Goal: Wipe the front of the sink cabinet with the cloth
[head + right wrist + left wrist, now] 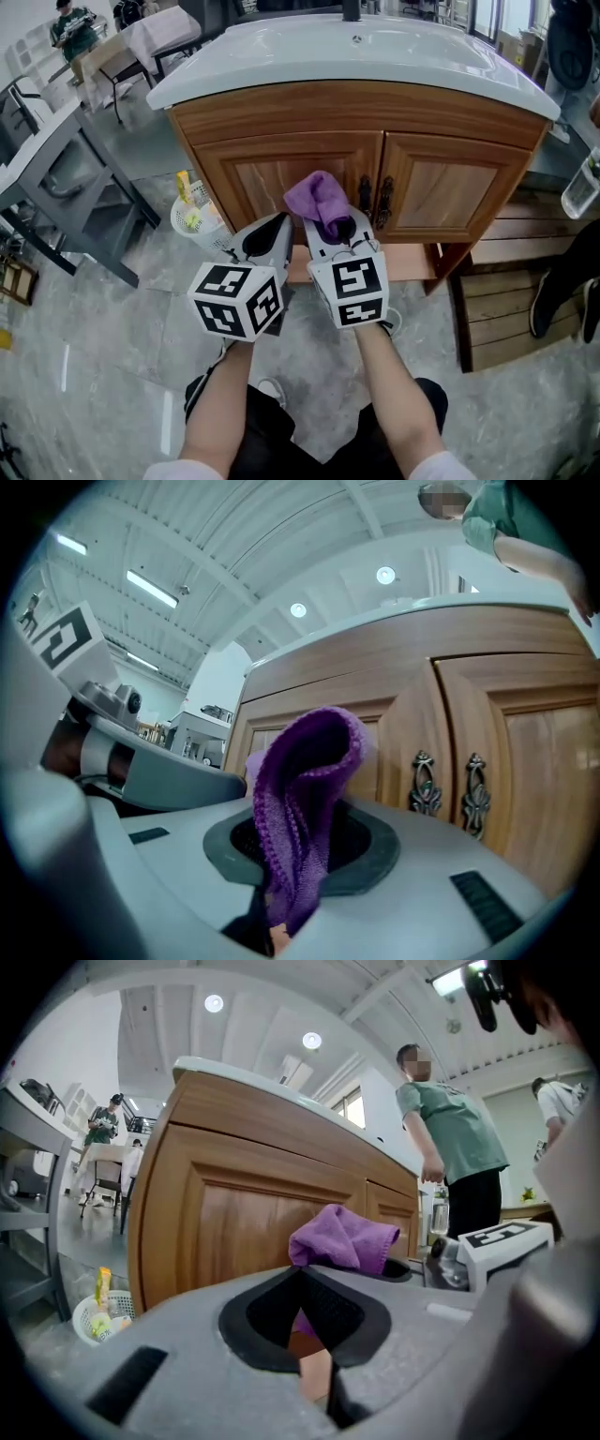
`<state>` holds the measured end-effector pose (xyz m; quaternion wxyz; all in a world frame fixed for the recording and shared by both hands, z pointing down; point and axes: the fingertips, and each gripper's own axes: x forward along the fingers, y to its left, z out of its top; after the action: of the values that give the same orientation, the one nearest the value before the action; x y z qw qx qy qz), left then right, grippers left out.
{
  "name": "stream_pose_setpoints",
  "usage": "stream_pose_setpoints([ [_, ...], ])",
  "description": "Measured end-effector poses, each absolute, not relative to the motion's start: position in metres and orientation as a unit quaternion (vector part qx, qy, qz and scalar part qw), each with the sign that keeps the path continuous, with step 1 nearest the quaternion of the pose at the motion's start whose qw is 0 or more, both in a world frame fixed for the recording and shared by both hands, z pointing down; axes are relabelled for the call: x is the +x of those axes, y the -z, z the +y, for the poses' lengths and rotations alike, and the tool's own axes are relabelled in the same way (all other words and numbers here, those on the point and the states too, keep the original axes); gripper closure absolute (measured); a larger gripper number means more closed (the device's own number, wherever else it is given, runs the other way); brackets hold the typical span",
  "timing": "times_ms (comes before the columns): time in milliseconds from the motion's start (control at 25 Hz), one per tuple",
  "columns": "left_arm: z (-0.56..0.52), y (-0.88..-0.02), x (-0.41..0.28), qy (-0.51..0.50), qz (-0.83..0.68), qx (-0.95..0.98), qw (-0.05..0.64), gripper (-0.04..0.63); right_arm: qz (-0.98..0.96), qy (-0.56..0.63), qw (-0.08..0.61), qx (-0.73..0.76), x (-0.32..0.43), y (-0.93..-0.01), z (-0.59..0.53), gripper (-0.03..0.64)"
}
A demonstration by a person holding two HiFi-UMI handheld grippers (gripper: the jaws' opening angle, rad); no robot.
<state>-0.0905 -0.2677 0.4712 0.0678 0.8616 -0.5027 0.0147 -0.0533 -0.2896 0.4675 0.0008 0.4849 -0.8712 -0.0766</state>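
Right gripper [339, 230] is clamped on the purple cloth [319, 199], a soft, looped-pile fold standing up from the jaws with its long axis vertical; left gripper [277, 225] sits just beside it, jaws closed on nothing. Sink cabinet [281, 178] front lies directly ahead of the cloth: a flat, glossy wood face with raised panel frames and two dark ornate metal handles [383, 202] at the centre seam, just right of the cloth. Contact between cloth and door cannot be confirmed, and the right gripper is judged the one to press forward and sweep sideways
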Motion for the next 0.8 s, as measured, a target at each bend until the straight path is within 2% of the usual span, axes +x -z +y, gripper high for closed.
stream_pose_setpoints([
  [800, -0.254, -0.47, 0.008, -0.019, -0.443, 0.895, 0.059, 0.589, -0.84, 0.084, -0.006, 0.536, 0.049, -0.449, -0.266, 0.538],
])
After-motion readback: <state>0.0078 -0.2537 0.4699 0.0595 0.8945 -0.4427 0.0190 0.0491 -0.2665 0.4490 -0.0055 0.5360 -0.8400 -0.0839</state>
